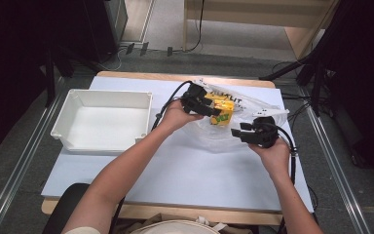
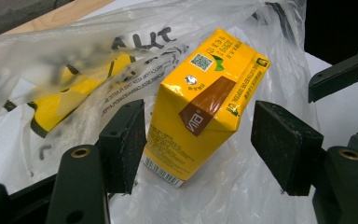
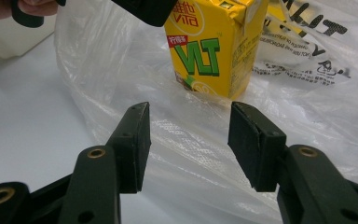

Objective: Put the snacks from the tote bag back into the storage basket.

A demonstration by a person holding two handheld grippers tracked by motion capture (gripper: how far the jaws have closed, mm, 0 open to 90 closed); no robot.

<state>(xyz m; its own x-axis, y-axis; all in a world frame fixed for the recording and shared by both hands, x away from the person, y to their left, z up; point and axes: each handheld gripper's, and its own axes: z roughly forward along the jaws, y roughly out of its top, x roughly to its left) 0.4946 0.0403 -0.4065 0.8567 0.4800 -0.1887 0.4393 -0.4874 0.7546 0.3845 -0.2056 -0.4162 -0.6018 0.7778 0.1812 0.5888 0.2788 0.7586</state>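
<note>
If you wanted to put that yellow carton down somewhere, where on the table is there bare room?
The white plastic bin at the left has nothing in it. Bare white tabletop lies at the near edge between the forearms. It is crowded at the far right: the clear plastic bag, the yellow drink carton, and both open grippers, left and right.

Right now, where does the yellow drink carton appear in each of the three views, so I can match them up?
High view: yellow drink carton stands right of centre, beside the left gripper.
Left gripper view: centre, tilted, between that gripper's open jaws.
Right gripper view: top centre, upright, beyond the right gripper, whose jaws stand open.
Shared landmark: the printed clear plastic bag under and around the carton, seen in all three views.
</note>
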